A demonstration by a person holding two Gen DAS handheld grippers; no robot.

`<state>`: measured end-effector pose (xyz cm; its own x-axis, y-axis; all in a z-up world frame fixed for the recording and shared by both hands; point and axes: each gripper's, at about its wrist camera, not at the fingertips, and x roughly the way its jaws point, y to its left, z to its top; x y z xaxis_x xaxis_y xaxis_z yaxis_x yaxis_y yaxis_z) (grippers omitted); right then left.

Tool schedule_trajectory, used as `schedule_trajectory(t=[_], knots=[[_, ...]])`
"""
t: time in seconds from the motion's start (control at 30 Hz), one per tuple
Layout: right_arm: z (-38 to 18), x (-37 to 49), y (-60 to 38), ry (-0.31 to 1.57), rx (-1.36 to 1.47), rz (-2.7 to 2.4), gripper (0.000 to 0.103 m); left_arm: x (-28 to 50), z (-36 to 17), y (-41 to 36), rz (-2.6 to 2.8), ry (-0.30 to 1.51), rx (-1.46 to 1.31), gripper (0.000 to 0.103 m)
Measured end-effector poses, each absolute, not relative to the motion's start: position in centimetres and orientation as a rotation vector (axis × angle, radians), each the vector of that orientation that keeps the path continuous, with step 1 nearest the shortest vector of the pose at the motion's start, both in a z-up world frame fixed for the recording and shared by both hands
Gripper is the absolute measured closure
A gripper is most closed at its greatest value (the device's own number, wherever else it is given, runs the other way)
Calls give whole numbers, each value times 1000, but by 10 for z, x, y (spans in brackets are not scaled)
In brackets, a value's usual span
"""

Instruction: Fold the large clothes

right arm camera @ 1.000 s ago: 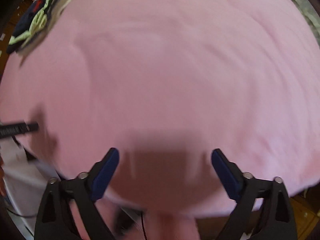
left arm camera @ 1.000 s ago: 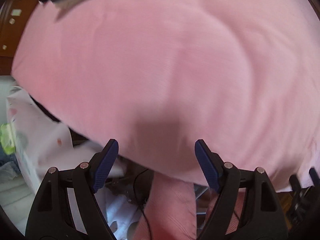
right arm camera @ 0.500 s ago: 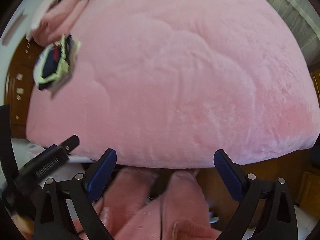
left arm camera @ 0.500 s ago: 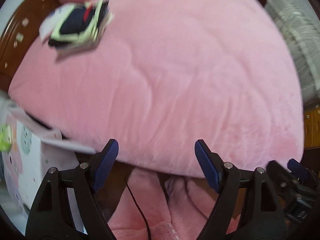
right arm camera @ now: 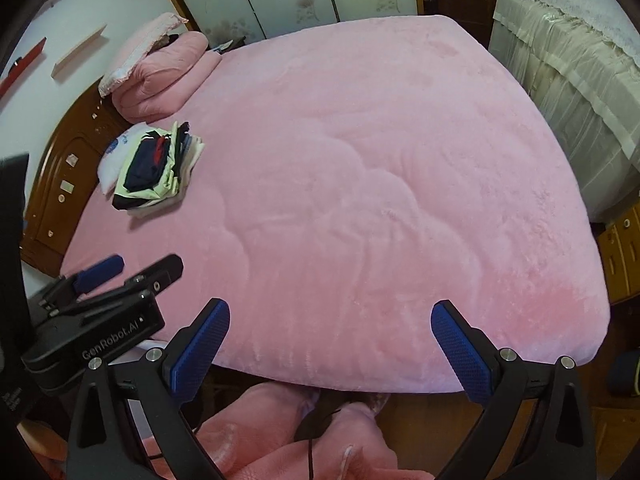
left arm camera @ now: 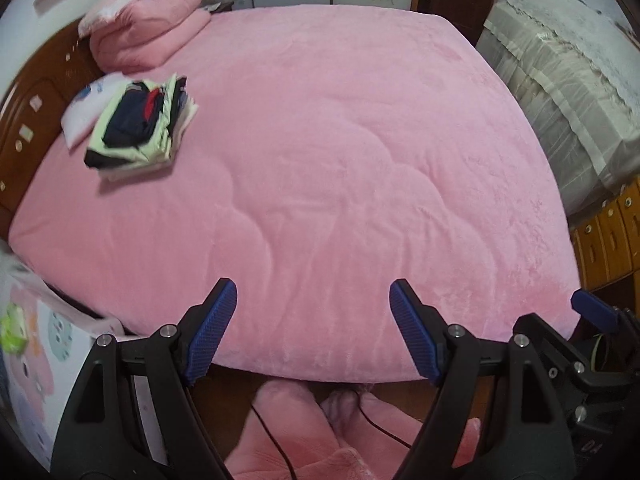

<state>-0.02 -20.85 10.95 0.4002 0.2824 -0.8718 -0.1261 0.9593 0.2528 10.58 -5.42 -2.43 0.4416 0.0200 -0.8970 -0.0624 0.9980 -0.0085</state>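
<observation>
A: Hovering over the bed [left arm camera: 360, 140], both grippers, and both empty. The left gripper [left arm camera: 313, 332] has its jaws wide with nothing between them, and the right gripper [right arm camera: 330, 344] is just as wide and just as bare.

B: So where are the clothes?

A: One folded stack [left arm camera: 140, 124] sits on the quilt near the headboard [left arm camera: 36, 92], well away from either gripper. No large garment is spread out to fold.

B: What might go wrong?

A: My guess is the cable [left arm camera: 276, 440] trailing by the person's legs [left arm camera: 288, 432], which could snag as the grippers swing. Also, the stack leans a bit, so a careless grab at one edge could spill it.

B: Any baskets or boxes?

A: Nothing like that on the bed. A patterned box [left arm camera: 36, 344] stands at the left, but I can't tell what's in it.
</observation>
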Motion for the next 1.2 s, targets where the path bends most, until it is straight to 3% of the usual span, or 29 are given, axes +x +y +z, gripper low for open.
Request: schedule_trajectory(t=[0.3, 0.73, 1.0, 1.07, 1.2], knots=[[89, 8, -220, 1146, 181, 220, 1, 95, -38, -54, 70, 1103, -22, 26], [112, 2, -191, 1095, 108, 245, 1, 89, -26, -42, 71, 1061, -69, 25], [118, -6, -182, 1096, 91, 225, 0, 84, -25, -34, 71, 1067, -93, 11], [116, -6, -183, 1102, 85, 223, 0, 85, -29, -32, 68, 1082, -110, 1], [116, -7, -184, 1106, 77, 222, 0, 84, -33, -33, 68, 1100, -125, 1]])
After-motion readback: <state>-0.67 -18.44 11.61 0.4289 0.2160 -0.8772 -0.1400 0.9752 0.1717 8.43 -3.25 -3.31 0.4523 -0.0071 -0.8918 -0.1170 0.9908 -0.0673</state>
